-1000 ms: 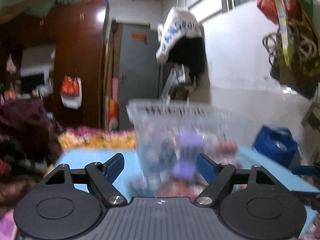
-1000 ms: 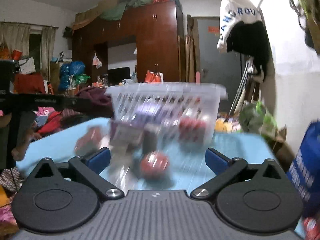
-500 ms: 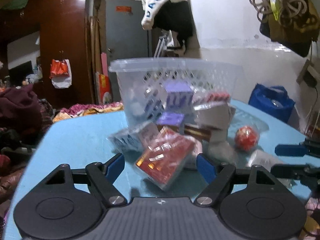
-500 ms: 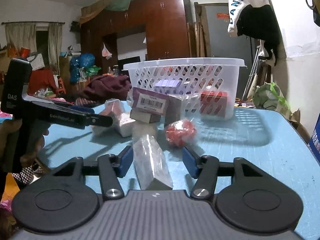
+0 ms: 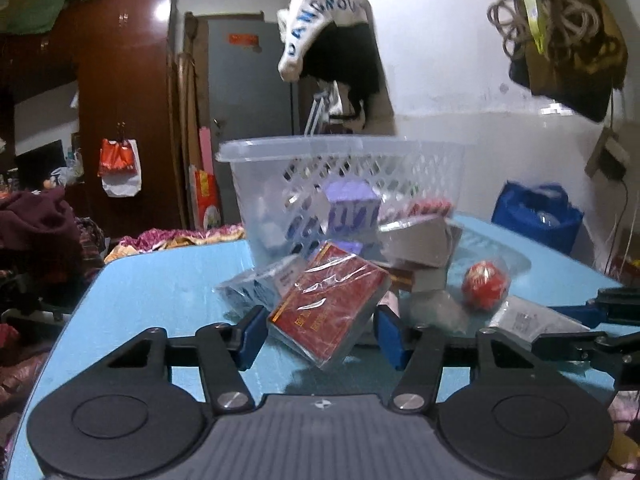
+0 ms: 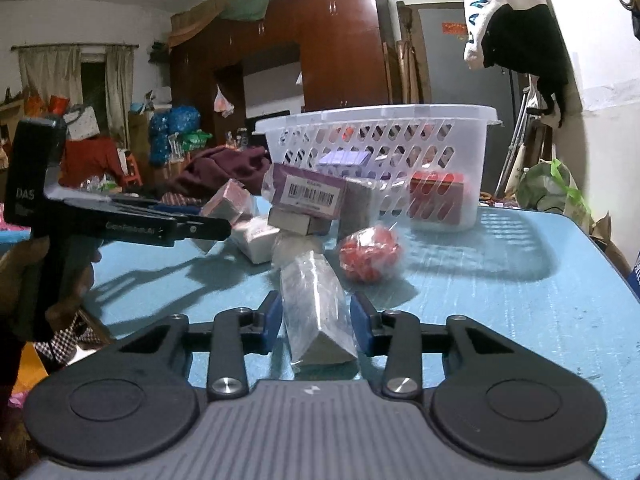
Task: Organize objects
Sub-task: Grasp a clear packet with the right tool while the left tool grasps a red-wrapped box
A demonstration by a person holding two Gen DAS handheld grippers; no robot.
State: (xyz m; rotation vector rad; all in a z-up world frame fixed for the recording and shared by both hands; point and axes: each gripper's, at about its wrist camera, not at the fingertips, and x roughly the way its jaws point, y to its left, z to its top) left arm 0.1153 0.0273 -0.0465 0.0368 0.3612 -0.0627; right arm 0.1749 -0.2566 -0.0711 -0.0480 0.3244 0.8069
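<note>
progress: early, as i judge; most packets lie loose on the blue table (image 6: 520, 280), only a few things show through the wall of the white basket (image 6: 400, 120).
left tongs (image 5: 320, 330): fingers narrow around the red wrapped box (image 5: 330, 304), which sits tilted between them; i cannot tell if they press it already.
right tongs (image 6: 316, 318): fingers close on both sides of the grey wrapped packet (image 6: 316, 312), seemingly touching it.
basket: straight ahead of both tongs, behind the pile.
left to do: red ball (image 6: 370, 254), purple box (image 6: 306, 194), pink packet (image 6: 228, 202) and others, all ahead of the right tongs.
</note>
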